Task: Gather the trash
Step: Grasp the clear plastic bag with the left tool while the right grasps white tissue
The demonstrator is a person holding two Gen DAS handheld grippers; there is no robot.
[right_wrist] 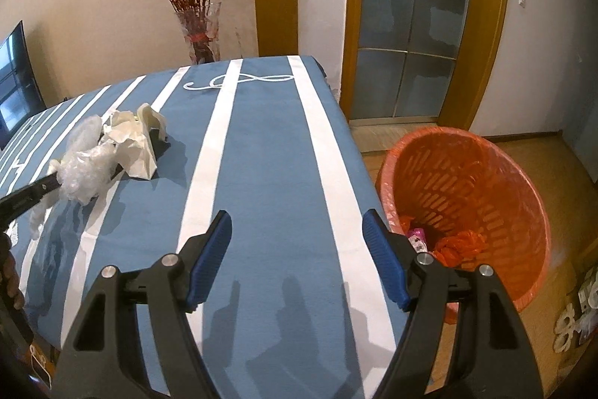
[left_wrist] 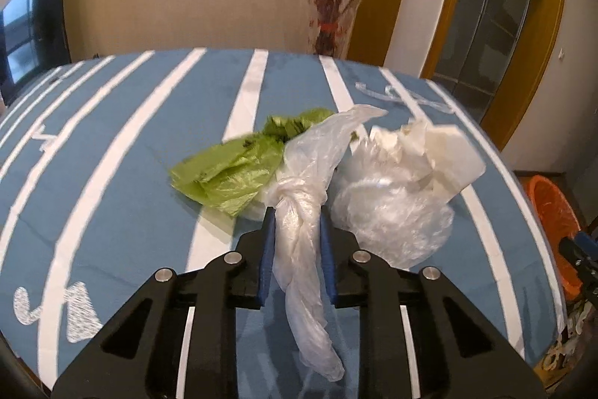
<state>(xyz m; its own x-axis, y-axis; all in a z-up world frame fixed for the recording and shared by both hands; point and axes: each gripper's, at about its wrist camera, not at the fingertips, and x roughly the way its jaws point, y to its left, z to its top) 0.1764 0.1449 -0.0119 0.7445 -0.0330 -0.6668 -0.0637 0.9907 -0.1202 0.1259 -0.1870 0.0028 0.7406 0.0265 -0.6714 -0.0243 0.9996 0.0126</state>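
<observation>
My left gripper [left_wrist: 297, 214] is shut on the knotted neck of a clear plastic bag [left_wrist: 299, 208] holding trash: crumpled white paper and wrap [left_wrist: 396, 182] and a green bag [left_wrist: 228, 171]. The bundle hangs just above the blue striped table [left_wrist: 112, 144]. In the right wrist view the same bundle [right_wrist: 108, 148] shows at the left, held by the left gripper. My right gripper [right_wrist: 297, 230] is open and empty over the table's right side, next to an orange bin [right_wrist: 467, 197] on the floor with trash in it.
A glass vase of red branches [right_wrist: 200, 32] stands behind the table's far edge. The orange bin also shows at the right edge of the left wrist view [left_wrist: 553, 215]. A door [right_wrist: 411, 25] and wooden floor lie beyond the bin.
</observation>
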